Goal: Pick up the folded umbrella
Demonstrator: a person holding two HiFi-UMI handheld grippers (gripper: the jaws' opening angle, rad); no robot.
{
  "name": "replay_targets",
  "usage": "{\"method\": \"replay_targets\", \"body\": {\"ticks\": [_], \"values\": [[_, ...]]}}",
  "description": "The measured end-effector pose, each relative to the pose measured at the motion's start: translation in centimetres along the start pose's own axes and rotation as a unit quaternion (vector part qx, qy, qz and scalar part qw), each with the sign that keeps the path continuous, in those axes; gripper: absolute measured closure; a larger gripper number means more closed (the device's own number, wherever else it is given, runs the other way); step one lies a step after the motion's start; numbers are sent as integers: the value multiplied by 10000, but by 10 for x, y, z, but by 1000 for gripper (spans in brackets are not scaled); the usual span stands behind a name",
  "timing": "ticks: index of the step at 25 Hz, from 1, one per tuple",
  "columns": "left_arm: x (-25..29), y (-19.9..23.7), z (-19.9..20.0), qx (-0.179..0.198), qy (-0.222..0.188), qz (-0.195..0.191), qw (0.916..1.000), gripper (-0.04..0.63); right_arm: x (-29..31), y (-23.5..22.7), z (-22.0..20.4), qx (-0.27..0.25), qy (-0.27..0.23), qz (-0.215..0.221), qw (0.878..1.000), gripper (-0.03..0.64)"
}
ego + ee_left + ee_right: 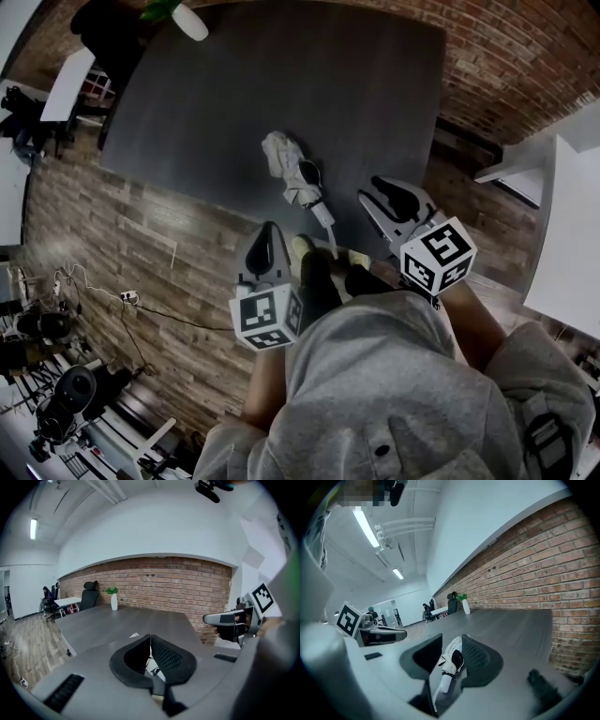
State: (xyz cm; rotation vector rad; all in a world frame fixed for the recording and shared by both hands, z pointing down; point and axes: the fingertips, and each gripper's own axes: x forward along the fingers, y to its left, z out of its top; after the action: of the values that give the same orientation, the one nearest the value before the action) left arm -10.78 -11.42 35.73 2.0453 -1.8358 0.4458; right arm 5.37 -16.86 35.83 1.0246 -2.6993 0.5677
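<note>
The folded umbrella [289, 167] is white with a dark strap and lies on the dark grey table [281, 84] near its front edge, its pale handle pointing toward me. In the right gripper view the umbrella [451, 660] shows through the gap between the jaws, lying ahead on the table. My right gripper [380, 195] [452, 639] hangs to the right of the handle with its jaws apart and nothing pressed between the pads. My left gripper [269, 232] [150, 638] hovers left of the handle over the table's edge, tips together, holding nothing.
A white vase with a green plant [187, 21] [114, 601] stands at the table's far end, with a black office chair [88, 595] beyond it. A brick wall [543, 564] runs along the table's right. A white desk [572, 225] stands at the right. The floor is wood [112, 244].
</note>
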Motion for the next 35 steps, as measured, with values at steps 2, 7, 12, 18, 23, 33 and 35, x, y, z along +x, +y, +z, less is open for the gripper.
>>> {"method": "replay_targets", "body": {"ticks": [2, 7, 12, 18, 23, 33, 35], "values": [[4, 5, 2, -6, -11, -22, 10000, 580, 6, 1, 1, -4, 32, 1, 10000, 491], [16, 25, 6, -38, -27, -50, 10000, 580, 30, 2, -1, -42, 152, -55, 9999, 477], [26, 48, 8, -117, 16, -61, 9999, 580, 51, 7, -6, -67, 350, -123, 9993, 449], [39, 71, 4, -198, 107, -116, 9997, 580, 75, 9, -9, -83, 483, -182, 9986, 442], [48, 86, 0, -258, 186, -183, 9993, 580, 91, 9, -13, -71, 595, -272, 9978, 440], [64, 102, -9, -340, 350, -313, 9983, 580, 114, 8, -33, -18, 932, -374, 9949, 434], [68, 103, -10, -364, 368, -340, 9981, 580, 118, 7, -37, -3, 1003, -367, 9943, 434]]}}
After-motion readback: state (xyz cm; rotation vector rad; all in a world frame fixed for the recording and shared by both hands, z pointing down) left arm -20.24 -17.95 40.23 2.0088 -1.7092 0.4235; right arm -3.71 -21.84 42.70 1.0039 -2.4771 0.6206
